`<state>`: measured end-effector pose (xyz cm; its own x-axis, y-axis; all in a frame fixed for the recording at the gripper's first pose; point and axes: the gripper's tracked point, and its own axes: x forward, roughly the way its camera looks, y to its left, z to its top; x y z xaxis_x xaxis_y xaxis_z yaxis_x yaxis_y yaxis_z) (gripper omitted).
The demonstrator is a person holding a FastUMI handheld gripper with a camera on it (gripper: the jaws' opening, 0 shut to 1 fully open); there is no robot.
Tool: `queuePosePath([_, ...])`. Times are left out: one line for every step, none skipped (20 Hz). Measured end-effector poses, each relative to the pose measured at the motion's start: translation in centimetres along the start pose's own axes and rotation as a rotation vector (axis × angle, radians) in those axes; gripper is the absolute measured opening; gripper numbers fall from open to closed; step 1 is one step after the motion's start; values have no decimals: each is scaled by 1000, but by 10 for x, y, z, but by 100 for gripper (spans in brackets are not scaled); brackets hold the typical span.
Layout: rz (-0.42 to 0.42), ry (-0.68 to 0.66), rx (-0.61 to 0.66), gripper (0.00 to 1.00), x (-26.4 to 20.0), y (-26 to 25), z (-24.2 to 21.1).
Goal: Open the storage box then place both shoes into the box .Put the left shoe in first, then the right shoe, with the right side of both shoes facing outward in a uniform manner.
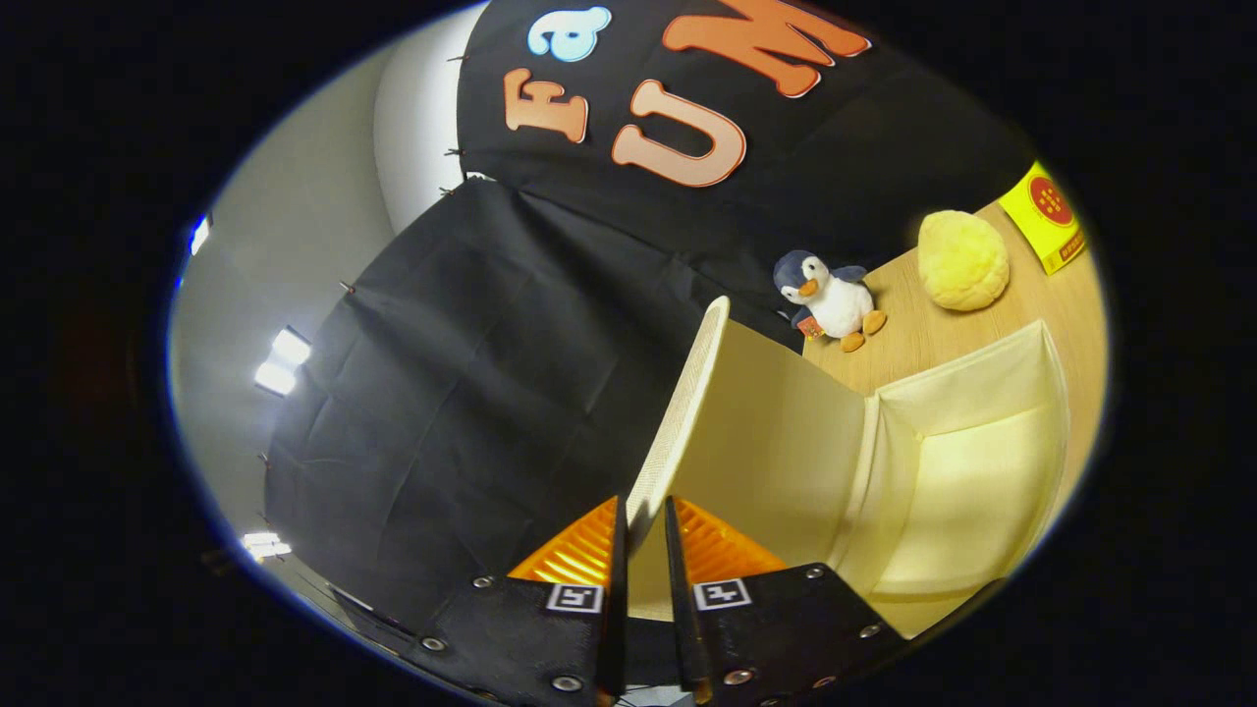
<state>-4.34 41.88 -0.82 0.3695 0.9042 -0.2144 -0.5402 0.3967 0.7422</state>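
Observation:
My gripper point(643, 520) is shut on the edge of the storage box's lid point(756, 442), a cream flap with a textured outer face. The lid stands raised, swung up away from the box. Both fingers pinch its rim, which runs up and away from between them. To the right of the lid, the cream box point(982, 471) lies open, its pale inner walls and floor showing with nothing seen inside. The view is tilted.
A wooden table point(933, 334) carries the box. Beyond the box stand a small plush penguin point(830, 298), a round yellow plush point(962, 260) and a yellow packet point(1046, 216). Black cloth hangs behind and to the left.

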Motion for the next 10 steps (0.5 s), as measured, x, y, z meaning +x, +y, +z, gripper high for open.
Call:
queuePosePath([-9, 8, -30, 42, 6, 3, -5])
queuePosePath([-30, 16, -54, 56, 13, 2, -10])
queuePosePath([-50, 21, -73, 75, 16, -1, -14])
queuePosePath([-77, 24, -94, 84, 20, -6, -14])
queuePosePath([-99, 29, -113, 97, 19, -12, -19])
queuePosePath([-122, 31, -132, 98, 18, -18, -21])
queuePosePath([-147, 26, -151, 98, 13, -25, -22])
queuePosePath([-173, 16, -170, 98, 7, -34, -21])
queuePosePath([-204, 7, -184, 98, 0, -43, -21])
queuePosePath([-234, 0, -192, 98, -8, -55, -19])
